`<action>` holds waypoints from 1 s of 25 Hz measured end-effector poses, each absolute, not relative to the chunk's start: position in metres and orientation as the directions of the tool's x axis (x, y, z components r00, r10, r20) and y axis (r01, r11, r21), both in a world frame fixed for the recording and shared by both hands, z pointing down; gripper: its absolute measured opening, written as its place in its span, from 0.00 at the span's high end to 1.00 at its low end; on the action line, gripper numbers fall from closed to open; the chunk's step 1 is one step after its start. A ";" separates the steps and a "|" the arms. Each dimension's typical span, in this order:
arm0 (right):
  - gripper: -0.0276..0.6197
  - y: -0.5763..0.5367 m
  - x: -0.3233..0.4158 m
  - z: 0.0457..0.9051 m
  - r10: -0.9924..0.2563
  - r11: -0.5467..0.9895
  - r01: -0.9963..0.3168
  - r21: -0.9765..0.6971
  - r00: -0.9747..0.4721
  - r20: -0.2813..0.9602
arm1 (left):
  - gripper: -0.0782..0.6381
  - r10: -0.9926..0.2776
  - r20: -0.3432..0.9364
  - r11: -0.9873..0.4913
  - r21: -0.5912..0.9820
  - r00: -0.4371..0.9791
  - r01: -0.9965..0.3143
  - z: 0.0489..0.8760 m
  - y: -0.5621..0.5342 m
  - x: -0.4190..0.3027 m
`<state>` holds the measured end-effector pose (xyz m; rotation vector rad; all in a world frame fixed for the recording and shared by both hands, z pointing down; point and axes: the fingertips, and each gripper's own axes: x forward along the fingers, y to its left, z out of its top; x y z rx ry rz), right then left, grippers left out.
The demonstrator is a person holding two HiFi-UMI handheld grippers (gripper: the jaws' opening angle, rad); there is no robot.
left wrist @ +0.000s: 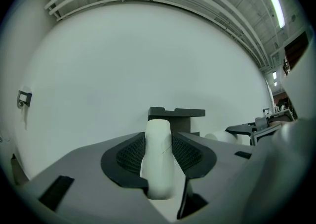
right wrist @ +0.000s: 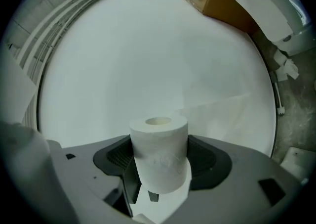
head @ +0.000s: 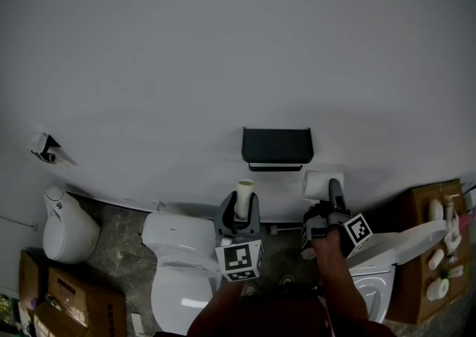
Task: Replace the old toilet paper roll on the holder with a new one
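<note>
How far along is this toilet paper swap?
Done: the holder looks bare, and the empty tube is off it, gripped in the left tool. In hand: the right tool grips the new roll, close to the holder. Left: fit the roll on the holder and get rid of the tube.

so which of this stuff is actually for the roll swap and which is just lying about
For the job: black holder; cardboard tube, gripped by the left gripper; new roll, gripped by the right gripper.

Lying about: left toilet; right toilet; cardboard boxes; bottles.
</note>
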<state>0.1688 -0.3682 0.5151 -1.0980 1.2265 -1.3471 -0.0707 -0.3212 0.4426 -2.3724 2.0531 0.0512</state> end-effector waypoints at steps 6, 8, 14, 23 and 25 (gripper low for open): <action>0.42 -0.393 0.165 0.501 -0.992 0.010 0.079 -0.997 -0.127 -0.020 | 0.63 -0.992 -0.013 -0.125 0.023 0.125 -0.992 0.443 -0.326 -0.076; 0.42 -0.400 0.163 0.497 -0.990 0.021 0.067 -0.998 -0.137 -0.030 | 0.63 -0.992 -0.028 -0.122 0.015 0.122 -0.992 0.439 -0.328 -0.076; 0.42 -0.411 0.157 0.494 -0.988 0.041 0.091 -0.995 -0.147 -0.054 | 0.63 -0.994 -0.019 -0.106 0.014 0.106 -0.994 0.442 -0.334 -0.079; 0.42 -0.411 0.116 0.488 -0.966 0.059 0.086 -0.995 -0.248 -0.079 | 0.63 -0.996 -0.026 -0.082 0.021 0.082 -0.996 0.442 -0.336 -0.088; 0.42 -0.411 0.104 0.487 -0.961 0.058 0.084 -0.995 -0.265 -0.078 | 0.63 -0.997 -0.027 -0.069 0.028 0.068 -0.997 0.442 -0.334 -0.095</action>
